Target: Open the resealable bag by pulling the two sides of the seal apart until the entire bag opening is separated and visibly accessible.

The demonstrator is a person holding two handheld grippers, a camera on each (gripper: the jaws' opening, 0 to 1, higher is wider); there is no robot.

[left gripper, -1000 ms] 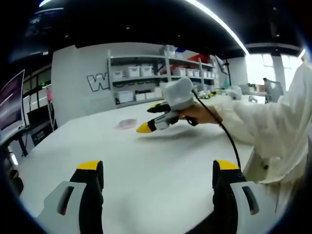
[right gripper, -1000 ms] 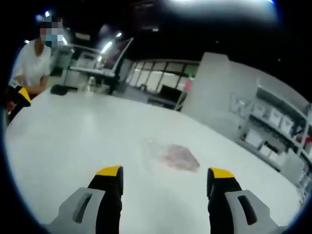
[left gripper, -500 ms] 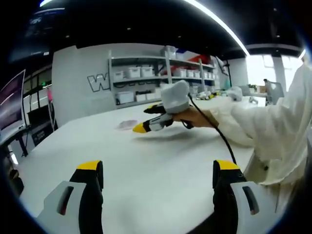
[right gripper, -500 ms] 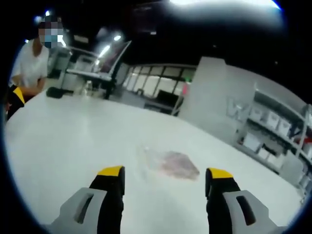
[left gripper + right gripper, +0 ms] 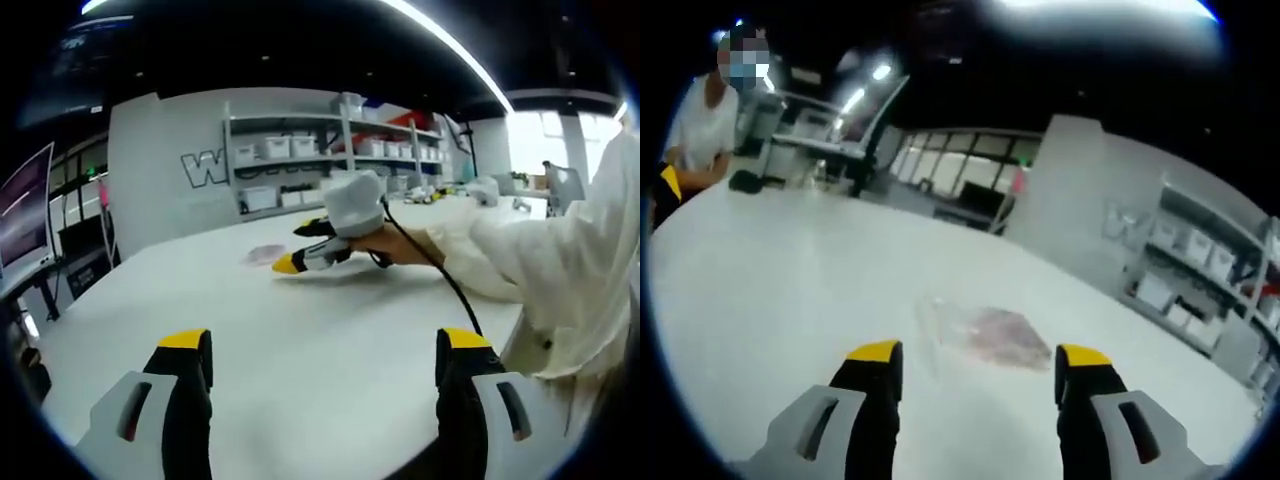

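A clear resealable bag (image 5: pixel 985 334) with pinkish contents lies flat on the white table (image 5: pixel 770 270), just beyond my right gripper's fingertips. The right gripper (image 5: pixel 978 358) is open, its jaws standing either side of the bag's near edge, with nothing between them. In the left gripper view the same bag (image 5: pixel 262 253) is a small pale patch far across the table, and the right gripper (image 5: pixel 295 258), held in a person's hand, hovers right beside it. My left gripper (image 5: pixel 322 345) is open and low over the table's near part, far from the bag.
Grey shelves with white bins (image 5: pixel 300 160) stand behind the table. A white sleeve (image 5: pixel 560 260) fills the right of the left gripper view. Another person in white (image 5: pixel 705 125) stands at the table's far left edge. A cable (image 5: pixel 450 290) trails from the right gripper.
The right gripper has moved forward toward the bag, which now sits closer to its fingertips. The left gripper has stayed still.
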